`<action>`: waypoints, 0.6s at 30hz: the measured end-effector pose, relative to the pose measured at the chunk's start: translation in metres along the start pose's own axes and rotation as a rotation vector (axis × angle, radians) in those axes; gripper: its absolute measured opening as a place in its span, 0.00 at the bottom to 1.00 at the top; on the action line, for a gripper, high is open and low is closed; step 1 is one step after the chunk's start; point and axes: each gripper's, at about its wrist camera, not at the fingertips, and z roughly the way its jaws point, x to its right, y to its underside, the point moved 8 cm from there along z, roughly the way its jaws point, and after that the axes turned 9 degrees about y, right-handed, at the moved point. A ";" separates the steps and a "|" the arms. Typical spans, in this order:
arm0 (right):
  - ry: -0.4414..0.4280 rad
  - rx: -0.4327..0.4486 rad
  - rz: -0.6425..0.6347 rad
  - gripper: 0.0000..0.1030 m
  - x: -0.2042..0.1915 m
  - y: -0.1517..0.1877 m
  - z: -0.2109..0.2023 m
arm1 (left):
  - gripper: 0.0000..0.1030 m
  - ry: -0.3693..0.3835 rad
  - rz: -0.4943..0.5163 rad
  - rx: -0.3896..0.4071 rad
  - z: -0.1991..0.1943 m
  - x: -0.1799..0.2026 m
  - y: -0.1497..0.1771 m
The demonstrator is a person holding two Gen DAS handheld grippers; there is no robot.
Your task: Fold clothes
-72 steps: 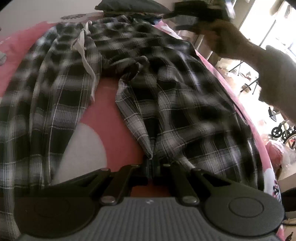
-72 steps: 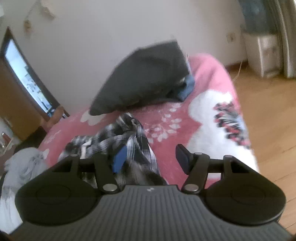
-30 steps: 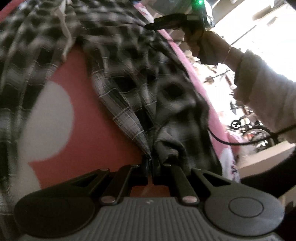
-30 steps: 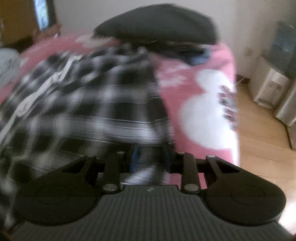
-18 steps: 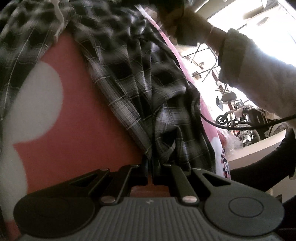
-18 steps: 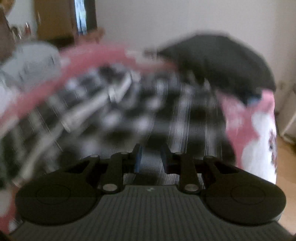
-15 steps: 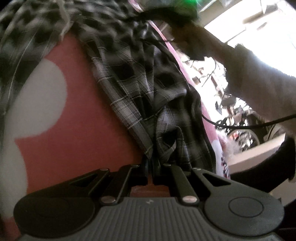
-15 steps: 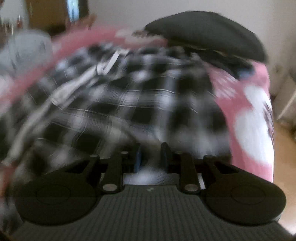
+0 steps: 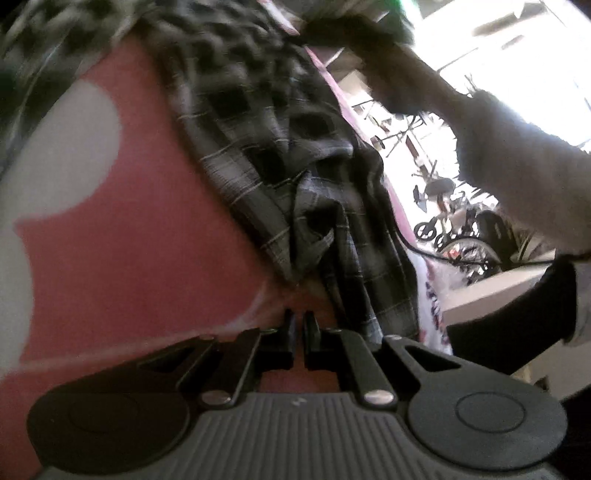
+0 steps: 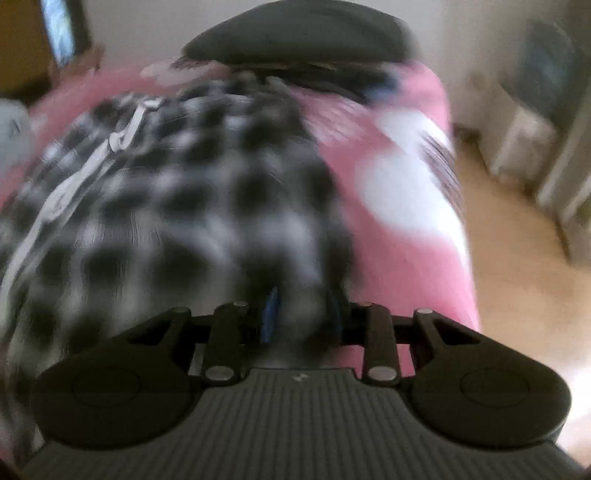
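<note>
Black-and-white plaid trousers [image 9: 280,147] with a white drawstring [image 10: 74,184] lie on a pink bed cover [image 9: 140,240]. In the left wrist view, one leg is bunched into folds, and its hem corner lies just beyond my left gripper [image 9: 301,325]. That gripper's jaws stand a narrow gap apart with only pink cover between them. In the blurred right wrist view, my right gripper [image 10: 303,317] is shut on a thick bunch of plaid cloth [image 10: 192,229] at the trousers' right edge. The same right gripper [image 9: 332,29] shows dark at the top, held by a hand.
A dark pillow [image 10: 295,37] lies at the head of the bed. The bed's right edge [image 10: 461,258] drops to a wooden floor [image 10: 517,295] with white units by the wall. A sleeved arm [image 9: 517,166] and a black cable [image 9: 424,251] cross the left wrist view.
The trouser hem has left my left gripper, which has drawn back a little from it. The right gripper, open 2.4 s ago, has shut on the plaid cloth and keeps swinging with it.
</note>
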 end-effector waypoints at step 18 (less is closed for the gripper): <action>-0.026 -0.109 -0.205 0.28 -0.034 0.123 -0.122 | 0.60 0.077 0.058 0.003 -0.011 0.021 0.013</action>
